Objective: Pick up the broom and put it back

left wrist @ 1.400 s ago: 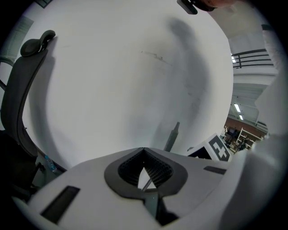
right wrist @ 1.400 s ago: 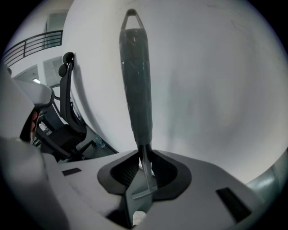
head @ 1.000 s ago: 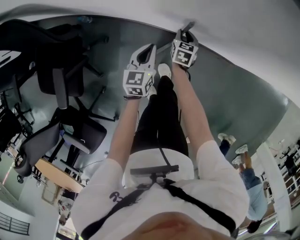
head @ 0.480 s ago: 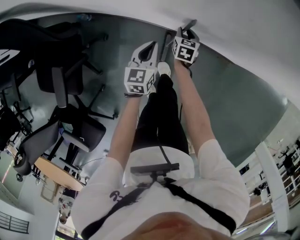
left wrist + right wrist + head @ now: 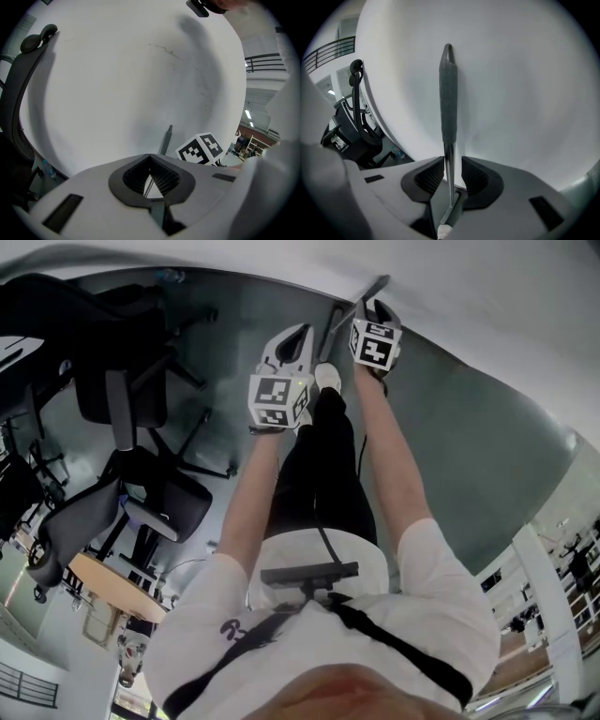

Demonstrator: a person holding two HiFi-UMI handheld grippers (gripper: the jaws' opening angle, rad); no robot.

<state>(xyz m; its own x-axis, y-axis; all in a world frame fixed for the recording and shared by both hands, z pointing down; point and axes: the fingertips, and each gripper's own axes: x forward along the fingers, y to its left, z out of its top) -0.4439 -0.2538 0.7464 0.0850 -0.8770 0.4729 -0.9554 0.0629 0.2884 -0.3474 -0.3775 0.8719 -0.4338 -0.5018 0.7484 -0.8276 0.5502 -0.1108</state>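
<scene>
Head camera: looks steeply down past the person's arms [image 5: 251,512], left gripper [image 5: 300,334] and right gripper [image 5: 375,306], to the grey floor [image 5: 469,427], with the white wall [image 5: 487,296] at the frame top. This is our widest, farthest view.

Left gripper camera: sits just behind its jaws, faces the wall up close. We see the other gripper's marker cube [image 5: 202,149] at lower right.

Right gripper camera: same seat, aimed along the broom handle [image 5: 449,93] at the wall.

Shared by all three views: wall, handle, office chairs [image 5: 122,399] at the left.
</scene>
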